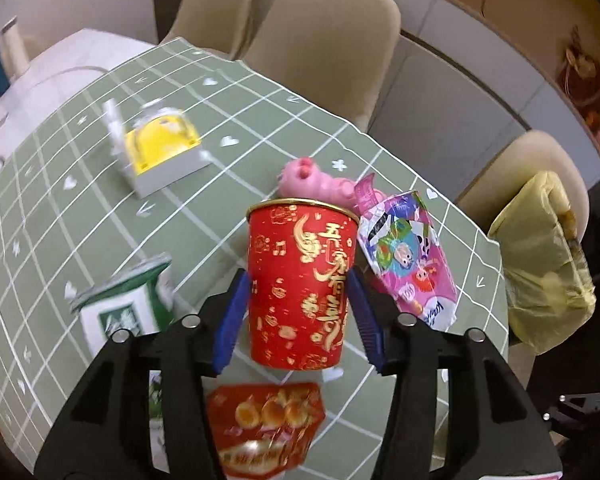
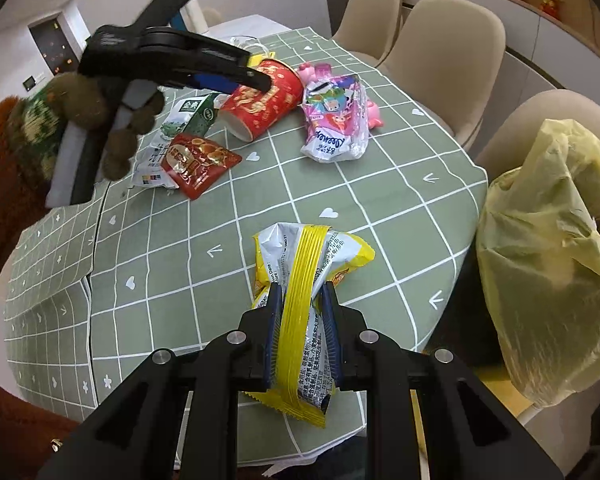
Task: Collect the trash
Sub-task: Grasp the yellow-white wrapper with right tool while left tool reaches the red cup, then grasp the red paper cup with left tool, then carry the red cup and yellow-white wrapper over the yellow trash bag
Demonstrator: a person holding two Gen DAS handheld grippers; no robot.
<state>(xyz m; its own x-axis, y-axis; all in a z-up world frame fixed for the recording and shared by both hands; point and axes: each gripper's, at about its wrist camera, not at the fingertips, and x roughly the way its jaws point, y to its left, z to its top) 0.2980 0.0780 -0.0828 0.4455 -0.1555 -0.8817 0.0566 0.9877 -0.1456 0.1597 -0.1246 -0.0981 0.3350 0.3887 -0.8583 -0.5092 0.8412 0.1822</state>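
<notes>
My left gripper [image 1: 300,280] is shut on a red paper cup with gold writing [image 1: 302,284] and holds it tilted above the green checked tablecloth [image 1: 80,216]; the right wrist view shows the same cup [image 2: 262,98] lifted in that gripper [image 2: 260,80]. My right gripper [image 2: 302,296] is shut on a crumpled yellow and white snack wrapper [image 2: 304,264] near the table's front edge. A red snack packet [image 2: 198,162], a green and white milk carton [image 2: 180,132] and a pink printed bag [image 2: 334,116] lie on the table.
A yellow plastic bag [image 2: 548,256] hangs on a beige chair [image 2: 540,120] to the right of the table. A pink toy pig [image 1: 304,176] and a white box with a yellow object [image 1: 164,152] sit further back. Beige chairs [image 1: 324,40] line the far side.
</notes>
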